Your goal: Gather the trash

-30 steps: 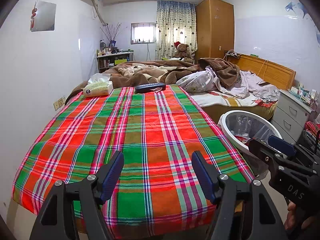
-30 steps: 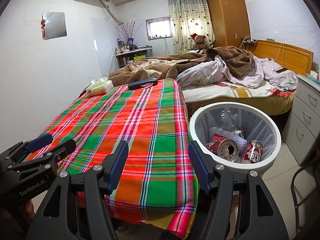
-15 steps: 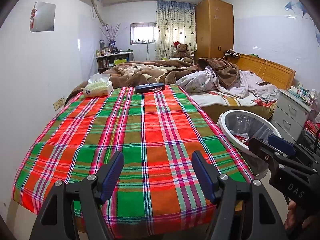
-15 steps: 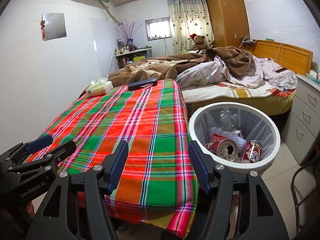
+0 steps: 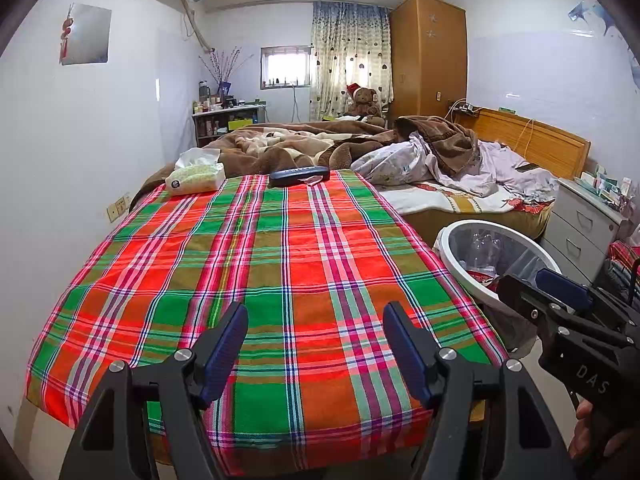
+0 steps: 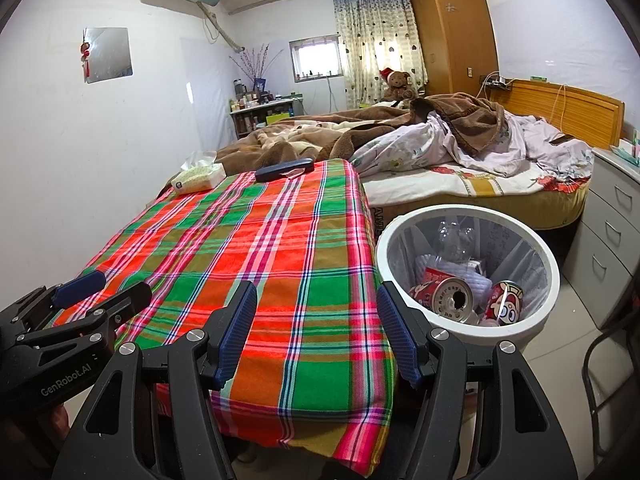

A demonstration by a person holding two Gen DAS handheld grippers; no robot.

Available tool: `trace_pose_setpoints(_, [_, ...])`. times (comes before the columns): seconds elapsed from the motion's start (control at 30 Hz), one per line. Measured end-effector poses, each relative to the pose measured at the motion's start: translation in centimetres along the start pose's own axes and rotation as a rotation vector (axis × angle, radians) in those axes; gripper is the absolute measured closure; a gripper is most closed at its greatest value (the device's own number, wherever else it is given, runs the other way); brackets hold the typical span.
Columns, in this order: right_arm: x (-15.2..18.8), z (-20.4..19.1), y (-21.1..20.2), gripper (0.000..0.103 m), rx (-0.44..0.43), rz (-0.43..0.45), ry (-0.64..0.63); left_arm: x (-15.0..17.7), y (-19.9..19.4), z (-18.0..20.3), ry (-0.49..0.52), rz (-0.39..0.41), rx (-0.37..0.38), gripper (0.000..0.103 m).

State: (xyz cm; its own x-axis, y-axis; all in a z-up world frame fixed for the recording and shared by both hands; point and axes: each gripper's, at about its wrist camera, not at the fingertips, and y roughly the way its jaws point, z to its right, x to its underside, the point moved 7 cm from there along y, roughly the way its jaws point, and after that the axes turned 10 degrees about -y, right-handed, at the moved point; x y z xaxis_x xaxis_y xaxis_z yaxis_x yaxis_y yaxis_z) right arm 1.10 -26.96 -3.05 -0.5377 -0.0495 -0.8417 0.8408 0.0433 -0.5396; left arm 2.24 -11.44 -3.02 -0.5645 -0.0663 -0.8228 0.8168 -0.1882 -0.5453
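Nothing has moved since the earlier frames. Your left gripper and right gripper hang spread, empty. Cans sit in the bin, lower right; tablecloth shows no trash. Looks done.

Left view: I'm looking low along the plaid table.
Right view: I'm facing table and bin; both are sharing these.
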Motion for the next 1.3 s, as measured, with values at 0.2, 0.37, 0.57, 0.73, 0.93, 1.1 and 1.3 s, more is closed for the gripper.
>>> trace_pose_setpoints(0.2, [-0.07,-0.12,0.03,0.039,-0.002,0.000,-0.001,0.08,-0.01,0.24,0.002,-0.001,0.011,0.033])
trace_pose_setpoints(0.37, [-0.15,-0.04,0.02,0.039,0.001,0.002,0.003,0.11,-0.09,0.26,0.001,0.000,0.010,0.033])
trace_pose_setpoints(0.57, [-0.16,-0.06,-0.02,0.039,0.001,0.003,0.004,0.13,-0.15,0.25,0.001,0.000,0.010,0.033])
trace_pose_setpoints(0.73, [-0.14,-0.03,-0.03,0.039,0.001,0.003,0.003,0.18,-0.22,0.24,0.000,0.002,0.012,0.033])
trace_pose_setpoints(0.93, [-0.16,-0.03,-0.11,0.039,0.001,0.005,0.005,0.14,-0.40,0.30,0.002,0.007,0.015,0.033])
trace_pose_setpoints(1.1, [-0.37,0.01,-0.19,0.039,0.002,0.008,0.007,0.18,-0.51,0.37,0.004,0.008,0.015,0.033])
trace_pose_setpoints(1.3, [-0.36,0.09,-0.41,0.039,0.005,0.012,0.007,0.18,-0.47,0.37,0.000,0.006,0.010,0.033])
